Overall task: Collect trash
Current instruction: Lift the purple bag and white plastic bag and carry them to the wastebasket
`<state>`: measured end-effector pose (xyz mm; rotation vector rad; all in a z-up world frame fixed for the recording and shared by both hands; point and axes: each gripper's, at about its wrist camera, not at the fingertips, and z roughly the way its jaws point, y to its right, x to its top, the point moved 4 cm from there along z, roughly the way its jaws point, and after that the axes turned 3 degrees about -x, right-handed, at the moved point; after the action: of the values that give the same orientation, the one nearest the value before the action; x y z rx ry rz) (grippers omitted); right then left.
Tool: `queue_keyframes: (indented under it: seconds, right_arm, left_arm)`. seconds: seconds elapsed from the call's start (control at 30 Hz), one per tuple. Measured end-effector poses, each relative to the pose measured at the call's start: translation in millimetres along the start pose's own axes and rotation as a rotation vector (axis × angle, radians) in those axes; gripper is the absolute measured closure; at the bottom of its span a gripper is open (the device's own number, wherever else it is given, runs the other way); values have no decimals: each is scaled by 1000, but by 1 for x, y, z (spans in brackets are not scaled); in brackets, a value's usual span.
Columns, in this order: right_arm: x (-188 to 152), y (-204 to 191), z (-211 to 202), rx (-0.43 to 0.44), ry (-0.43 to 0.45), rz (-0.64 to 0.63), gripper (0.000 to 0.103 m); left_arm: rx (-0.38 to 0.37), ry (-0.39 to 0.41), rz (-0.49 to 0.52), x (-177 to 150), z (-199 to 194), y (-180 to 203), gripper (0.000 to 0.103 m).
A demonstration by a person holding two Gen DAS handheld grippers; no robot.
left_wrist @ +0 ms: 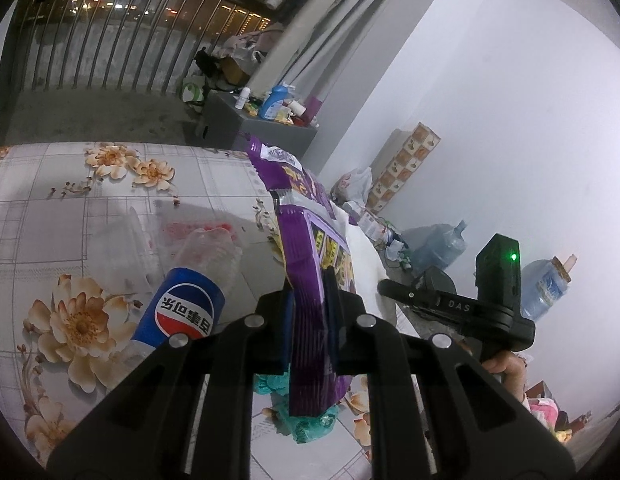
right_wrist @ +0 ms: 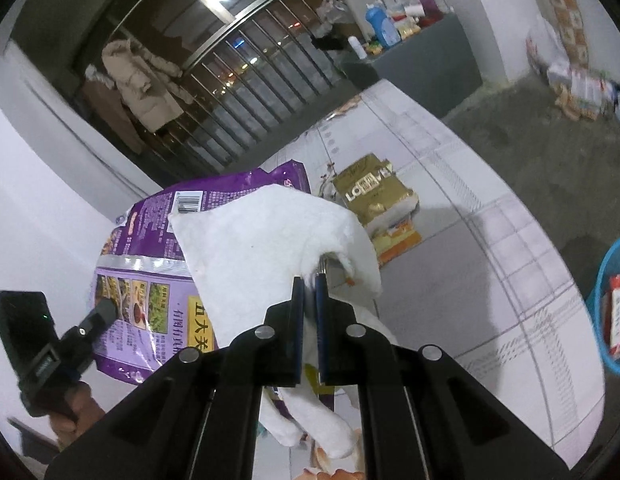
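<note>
L wrist view: left claw (left_wrist: 308,292) pinched tight on purple snack bag (left_wrist: 310,264), bag upright betw. the fingers, top edge rising well ahead of claw. Pepsi bottle (left_wrist: 182,312) lies just left of claw on floral surface (left_wrist: 70,200), clear plastic cup (left_wrist: 126,248) near it, further left. Teal wrapper (left_wrist: 310,420) under claw. Right claw's body off to the right.

R wrist view: right claw (right_wrist: 308,292) pressed together on white paper towel (right_wrist: 262,240), sheet spreading up-left ahead of fingers, rest hanging below. Purple snack bag (right_wrist: 150,264) left of claw, behind towel. Gold packet (right_wrist: 373,196) ahead, slightly right, on surface (right_wrist: 469,280). Blue bin (right_wrist: 613,304) far right w/ a red-white wrapper (right_wrist: 617,320) inside.
</note>
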<state>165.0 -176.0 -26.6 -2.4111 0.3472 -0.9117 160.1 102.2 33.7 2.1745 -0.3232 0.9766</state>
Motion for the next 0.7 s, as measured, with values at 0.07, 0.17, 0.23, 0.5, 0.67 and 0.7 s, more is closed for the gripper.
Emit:
queue_keyframes:
  seconds: [0.07,0.17,0.23,0.5,0.67,0.7]
  right_arm:
    - [-2,5,1,19,-11,31,97]
    - [-5,12,7,48,-35,79,97]
    - [-6,17,10,64,-54,112,95]
    - [-13,40,23,119,-99,228,94]
    - [-10,35,17,94,-72,201,96]
    - [-7,33,15,89,-62,191,96]
  left_arm:
    - [-1,-5,-3,0,0,0,92]
    - [6,-12,-5,-3,2,2,92]
    - [12,-19,-5,-5,5,2,92]
    - [36,-29,3,-11,8,2,92]
    - [35,-23,6,-10,7,5,92]
    - [30,-18,12,-8,5,7,92]
